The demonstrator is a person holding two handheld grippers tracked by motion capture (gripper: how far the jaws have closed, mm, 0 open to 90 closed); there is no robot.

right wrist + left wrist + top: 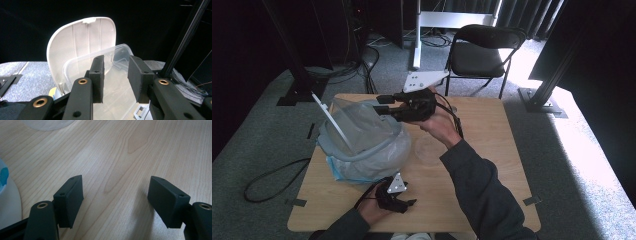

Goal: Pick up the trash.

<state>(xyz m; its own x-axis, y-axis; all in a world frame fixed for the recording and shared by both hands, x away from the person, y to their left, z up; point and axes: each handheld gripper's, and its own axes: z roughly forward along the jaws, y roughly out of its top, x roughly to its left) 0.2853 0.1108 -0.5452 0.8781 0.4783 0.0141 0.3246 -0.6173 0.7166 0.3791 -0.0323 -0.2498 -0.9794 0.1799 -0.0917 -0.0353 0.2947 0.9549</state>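
Observation:
A pale bin (372,162) lined with a clear bag stands on the left half of the wooden table (492,145), its white lid (332,120) tipped up. A clear plastic container (357,122) leans inside it. My right gripper (381,103) hovers at the bin's far right rim, pointing left. In the right gripper view its jaws (115,60) stand apart, with the clear container (117,85) and the white lid (75,37) beyond them. My left gripper (408,205) rests low near the table's front edge, open (116,182) over bare wood.
A clear round lid (429,148) lies flat on the table right of the bin, and its edge (47,123) shows in the left gripper view. A black folding chair (482,50) stands behind the table. A black cable (267,185) loops on the carpet at left.

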